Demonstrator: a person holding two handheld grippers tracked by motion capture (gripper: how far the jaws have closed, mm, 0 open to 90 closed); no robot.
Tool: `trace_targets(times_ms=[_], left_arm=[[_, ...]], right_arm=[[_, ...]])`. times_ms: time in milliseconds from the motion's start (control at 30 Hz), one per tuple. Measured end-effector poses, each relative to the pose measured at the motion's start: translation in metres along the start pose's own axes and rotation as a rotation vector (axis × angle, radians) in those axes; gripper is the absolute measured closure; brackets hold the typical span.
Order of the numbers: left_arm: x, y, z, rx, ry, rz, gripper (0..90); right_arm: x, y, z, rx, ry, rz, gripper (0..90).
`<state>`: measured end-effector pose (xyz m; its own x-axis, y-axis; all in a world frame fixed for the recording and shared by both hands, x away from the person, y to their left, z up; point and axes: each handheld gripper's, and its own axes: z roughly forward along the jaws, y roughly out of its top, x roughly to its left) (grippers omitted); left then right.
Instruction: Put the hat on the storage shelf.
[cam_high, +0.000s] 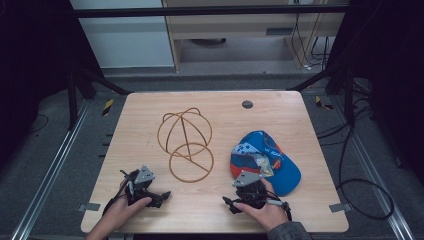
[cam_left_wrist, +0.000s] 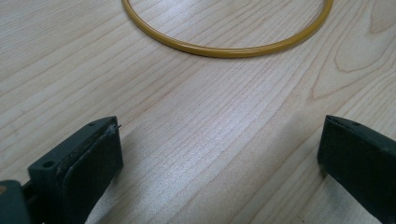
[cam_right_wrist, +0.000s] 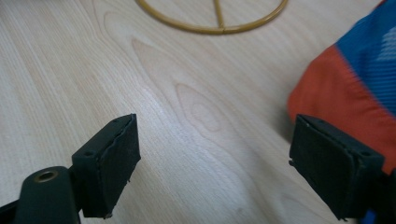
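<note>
We see the wire frame (cam_high: 186, 144) lying near the middle of the worktop (cam_high: 280, 107) — a domed cage of thin golden wire with a flat ring at its near end. We take it as our landmark.

The cap (cam_high: 267, 162), blue with an orange-red brim edge and a paper tag on it, lies just right of the frame, apart from it, its brim turned toward the ring.

Our left gripper (cam_high: 161, 196) rests on the worktop nearer to us than the ring and a little to its left, held in the left hand (cam_high: 122, 212). In the left gripper view its jaws stand wide with bare wood between them — the ring's near arc (cam_left_wrist: 224, 50) curves across beyond them.

Our right gripper (cam_high: 229, 204) sits nearer than the ring and to its right, just in front of the cap, held in the right hand (cam_high: 265, 212). In the right gripper view its jaws stand wide and grip nothing; the cap's orange edge (cam_right_wrist: 345, 109) lies just behind one jaw, and the ring with its crossing wire (cam_right_wrist: 215, 21) lies farther off.

A small dark disc (cam_high: 247, 104) sits in the worktop beyond the frame, toward the far edge.
</note>
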<state>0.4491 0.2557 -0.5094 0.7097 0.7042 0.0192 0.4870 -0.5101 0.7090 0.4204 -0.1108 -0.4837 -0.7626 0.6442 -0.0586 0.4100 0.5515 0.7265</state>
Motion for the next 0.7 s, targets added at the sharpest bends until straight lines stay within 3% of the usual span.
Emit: trace_targets(times_ms=[400, 633, 667, 700], left_arm=[[0.000, 0.000, 0.000, 0.000, 0.002, -0.001, 0.0], [0.000, 0.000, 0.000, 0.001, 0.003, -0.001, 0.0], [0.000, 0.000, 0.000, 0.001, 0.002, -0.001, 0.0], [0.000, 0.000, 0.000, 0.001, 0.002, -0.002, 0.0]], right_arm=[[-0.027, 0.011, -0.051, 0.018, -0.079, -0.033, 19.9], [-0.063, 0.009, -0.082, 0.079, -0.125, 0.015, 23.4], [-0.063, 0.009, -0.082, 0.079, -0.125, 0.015, 23.4], [-0.075, 0.009, -0.088, 0.096, -0.136, 0.024, 24.6]])
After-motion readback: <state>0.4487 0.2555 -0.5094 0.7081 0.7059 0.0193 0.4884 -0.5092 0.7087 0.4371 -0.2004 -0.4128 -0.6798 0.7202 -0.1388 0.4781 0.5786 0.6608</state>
